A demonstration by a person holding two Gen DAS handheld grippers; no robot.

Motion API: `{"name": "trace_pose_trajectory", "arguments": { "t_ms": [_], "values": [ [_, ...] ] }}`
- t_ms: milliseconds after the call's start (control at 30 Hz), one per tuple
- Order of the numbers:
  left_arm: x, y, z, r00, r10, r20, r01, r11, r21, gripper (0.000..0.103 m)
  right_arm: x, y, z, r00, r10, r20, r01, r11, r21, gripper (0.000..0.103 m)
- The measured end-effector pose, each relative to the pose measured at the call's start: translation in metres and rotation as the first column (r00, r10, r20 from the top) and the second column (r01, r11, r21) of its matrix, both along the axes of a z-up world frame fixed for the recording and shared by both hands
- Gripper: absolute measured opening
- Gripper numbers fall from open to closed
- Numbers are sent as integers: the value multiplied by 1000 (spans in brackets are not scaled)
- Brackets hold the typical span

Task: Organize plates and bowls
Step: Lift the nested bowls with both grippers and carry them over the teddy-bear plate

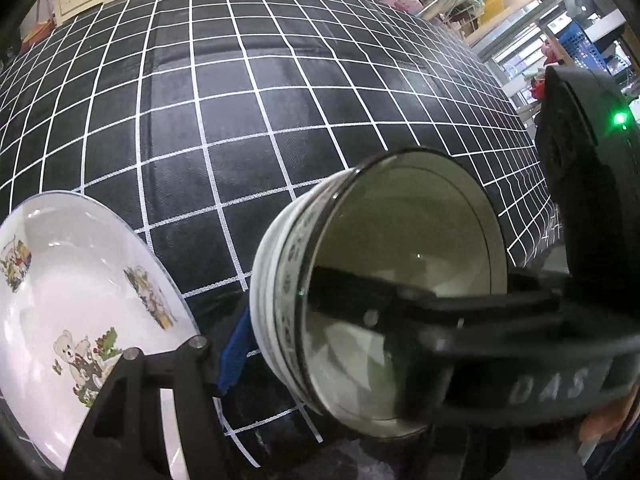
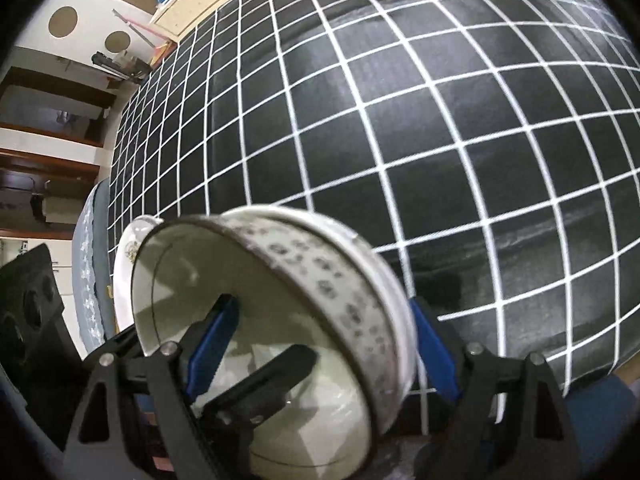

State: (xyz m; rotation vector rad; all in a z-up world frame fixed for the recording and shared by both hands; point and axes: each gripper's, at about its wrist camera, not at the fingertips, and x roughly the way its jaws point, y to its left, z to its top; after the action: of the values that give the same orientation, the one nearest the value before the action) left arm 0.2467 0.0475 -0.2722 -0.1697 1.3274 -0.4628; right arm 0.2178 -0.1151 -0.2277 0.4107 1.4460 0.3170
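The right gripper is clamped on the wall of the bowl, carried tilted on its side above the black checked cloth. The left gripper pinches the rim of the bear-printed plate, also tipped up, just beside the bowl. I'd level each piece before lowering, keeping the rims from knocking.

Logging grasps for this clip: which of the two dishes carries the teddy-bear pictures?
The shallow white plate in the left gripper. The deep white bowl with a dark-patterned band, clamped by the right gripper, has no pictures.
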Motion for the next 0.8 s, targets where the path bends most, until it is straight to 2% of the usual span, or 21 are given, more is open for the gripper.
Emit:
{"name": "trace_pose_trajectory", "arguments": {
  "t_ms": [267, 633, 800],
  "values": [
    [6, -15, -4, 1000, 11, -7, -11, 1000, 20, 65, -2, 4, 2, 1000, -17, 2, 17, 1000, -21, 87],
    [7, -29, 10, 1000, -7, 31, 5, 998, 58, 67, -1, 10, 6, 1000, -21, -14, 20, 998, -55, 85],
    [12, -31, 18, 1000, 12, 17, -13, 998, 67, 67, 1, 10, 8, 996, -60, -59, 57, 997, -51, 85]
  ]
}}
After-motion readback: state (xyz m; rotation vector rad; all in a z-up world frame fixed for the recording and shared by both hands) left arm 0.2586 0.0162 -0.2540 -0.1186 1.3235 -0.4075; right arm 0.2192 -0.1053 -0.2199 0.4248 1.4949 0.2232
